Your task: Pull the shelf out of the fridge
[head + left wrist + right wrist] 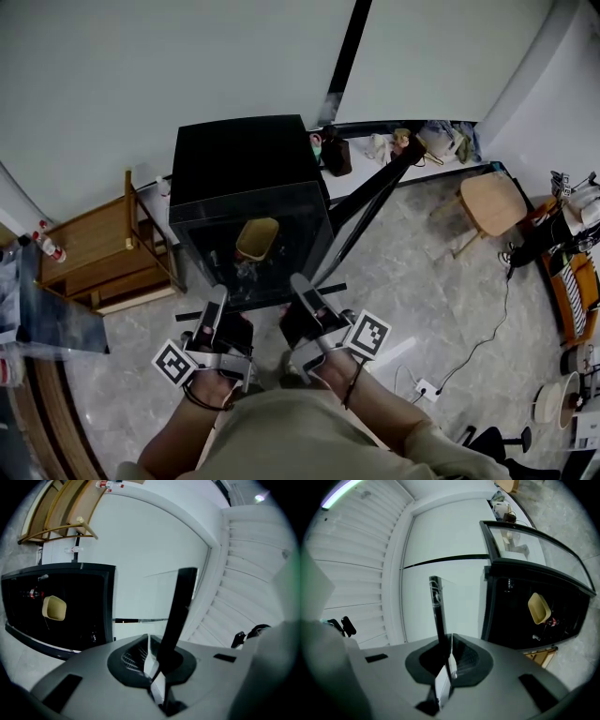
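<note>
A black fridge [246, 178] stands open on the floor in front of me, its glass door [370, 202] swung to the right. A yellow container [256, 238] sits inside it. The shelf [180, 606] is a thin clear pane with a black edge strip. It is outside the fridge and held on edge between both grippers. My left gripper [154, 667] is shut on the shelf's strip. The right gripper [446, 660] pinches the shelf [437, 606] in the same way. In the head view both grippers [214, 314] [302, 291] hover close to my lap, just before the fridge front.
A wooden rack [103, 253] stands left of the fridge. A round wooden stool [492, 202] is at the right. A power strip with cables [427, 386] lies on the floor at right. Small items line the wall behind the fridge [422, 141].
</note>
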The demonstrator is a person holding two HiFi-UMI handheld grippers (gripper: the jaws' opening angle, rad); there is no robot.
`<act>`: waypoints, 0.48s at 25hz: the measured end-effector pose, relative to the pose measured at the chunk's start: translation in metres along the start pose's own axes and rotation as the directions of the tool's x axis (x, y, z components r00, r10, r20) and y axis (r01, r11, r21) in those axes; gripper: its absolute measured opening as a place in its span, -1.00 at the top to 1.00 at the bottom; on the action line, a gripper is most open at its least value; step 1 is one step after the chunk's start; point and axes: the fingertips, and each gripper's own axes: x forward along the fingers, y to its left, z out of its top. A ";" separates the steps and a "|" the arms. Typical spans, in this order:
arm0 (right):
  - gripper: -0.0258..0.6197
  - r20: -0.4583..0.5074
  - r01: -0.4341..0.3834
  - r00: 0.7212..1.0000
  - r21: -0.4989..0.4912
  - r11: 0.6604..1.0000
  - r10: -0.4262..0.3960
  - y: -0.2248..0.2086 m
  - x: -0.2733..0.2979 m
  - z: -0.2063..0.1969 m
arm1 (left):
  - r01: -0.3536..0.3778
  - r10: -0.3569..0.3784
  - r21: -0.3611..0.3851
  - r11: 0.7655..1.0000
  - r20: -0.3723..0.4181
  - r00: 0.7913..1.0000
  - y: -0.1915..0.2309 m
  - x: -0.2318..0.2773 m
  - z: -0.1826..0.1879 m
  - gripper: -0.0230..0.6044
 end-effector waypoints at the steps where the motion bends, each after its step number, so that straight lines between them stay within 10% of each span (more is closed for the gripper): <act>1: 0.91 0.006 -0.014 1.000 -0.011 1.000 0.014 0.007 0.005 0.003 | 0.020 -0.020 0.019 1.000 -0.009 1.000 -0.007 0.006 0.003 0.87; 12: 0.91 0.021 -0.159 0.987 -0.074 0.984 0.161 0.086 0.053 0.025 | 0.185 -0.171 0.155 0.971 -0.095 0.981 -0.090 0.067 0.024 0.87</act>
